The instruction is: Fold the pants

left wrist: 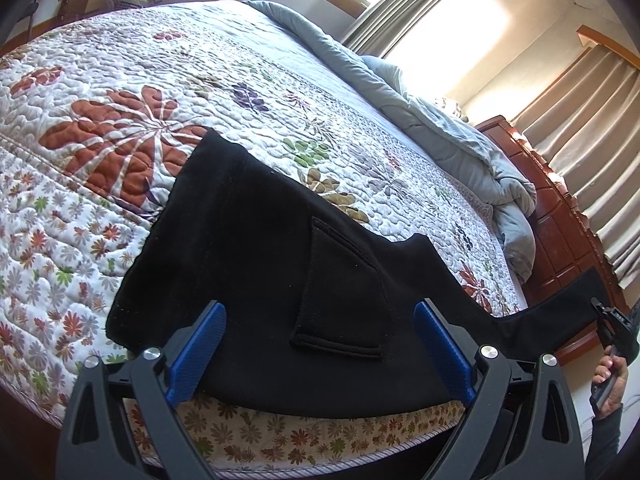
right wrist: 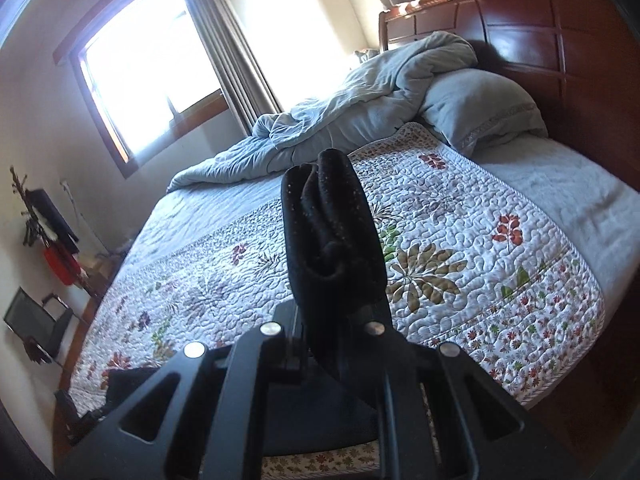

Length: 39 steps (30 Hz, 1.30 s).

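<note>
- Both grippers are at work along the near edge of the bed: the left gripper (left wrist: 320,354) has its blue pads (left wrist: 196,356) spread wide with nothing between them, poised over the seat of the pants, while the right gripper (right wrist: 332,320) is clamped on a bunched wad of the black cloth.
- Biggest thing in the room is the bed (left wrist: 240,64), covered by a quilted floral bedspread (right wrist: 460,240) and carrying everything else.
- Along its far side and toward the wooden headboard (right wrist: 520,40) lies a rumpled grey-blue duvet (right wrist: 360,112), with a pillow (right wrist: 480,112) leaning at the head corner.
- Next in size are the black pants (left wrist: 248,240), lying mostly flat at the near edge of the bed, a back pocket (left wrist: 340,292) facing up.
- One part of them stretches off to the right, beyond the bed's edge, lifted up to the right gripper (left wrist: 612,328) held by the person's hand (left wrist: 608,384); I cannot tell whether that part is a leg or the waistband.
- From the right wrist view, that gathered end (right wrist: 328,232) sticks up out of the closed jaws.
- By my reckoning the folding is barely started: the garment is laid out and one end is in hand, but no crease is set and no layer neatly stacked yet.
</note>
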### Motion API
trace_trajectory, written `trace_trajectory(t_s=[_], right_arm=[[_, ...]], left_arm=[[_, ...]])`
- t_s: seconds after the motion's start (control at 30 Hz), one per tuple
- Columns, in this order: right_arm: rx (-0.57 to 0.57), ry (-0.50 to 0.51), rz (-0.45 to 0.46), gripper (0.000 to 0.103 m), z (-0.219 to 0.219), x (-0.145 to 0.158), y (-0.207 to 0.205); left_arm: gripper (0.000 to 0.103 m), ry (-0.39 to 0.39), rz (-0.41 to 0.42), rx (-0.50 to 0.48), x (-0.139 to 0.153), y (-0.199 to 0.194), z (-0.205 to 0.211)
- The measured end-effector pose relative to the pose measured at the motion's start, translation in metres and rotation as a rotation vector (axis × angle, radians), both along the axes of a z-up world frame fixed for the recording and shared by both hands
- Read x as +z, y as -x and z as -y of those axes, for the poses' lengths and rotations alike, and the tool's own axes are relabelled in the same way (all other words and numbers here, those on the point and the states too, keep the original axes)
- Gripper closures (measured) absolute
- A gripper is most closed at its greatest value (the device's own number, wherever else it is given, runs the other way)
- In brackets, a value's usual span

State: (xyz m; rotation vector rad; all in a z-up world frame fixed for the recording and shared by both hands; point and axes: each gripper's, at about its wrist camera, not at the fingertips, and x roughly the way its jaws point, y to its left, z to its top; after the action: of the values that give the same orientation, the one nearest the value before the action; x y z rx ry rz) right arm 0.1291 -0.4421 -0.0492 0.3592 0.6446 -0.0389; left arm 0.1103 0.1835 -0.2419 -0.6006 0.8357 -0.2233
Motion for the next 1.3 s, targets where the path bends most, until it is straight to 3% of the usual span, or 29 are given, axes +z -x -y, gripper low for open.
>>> trace_trajectory(t_s=[0.3,0.77,1.3], right_arm=[[0.042,0.139,-0.02,0.094,-0.046,0.002,-0.012],[0.127,0.267,-0.058,0.094,-0.101,-0.007,-0.027],[0.209,0.351,-0.067,0.094,-0.155,-0.027,-0.035]], left_arm=[[0.008,0.02,0.006,-0.002,0.0,0.002,-0.003],[0.008,0.029,0.009,-0.002,0.001,0.004,-0.004],[0.008,0.039,0.009,-0.006,0.002,0.007,-0.005]])
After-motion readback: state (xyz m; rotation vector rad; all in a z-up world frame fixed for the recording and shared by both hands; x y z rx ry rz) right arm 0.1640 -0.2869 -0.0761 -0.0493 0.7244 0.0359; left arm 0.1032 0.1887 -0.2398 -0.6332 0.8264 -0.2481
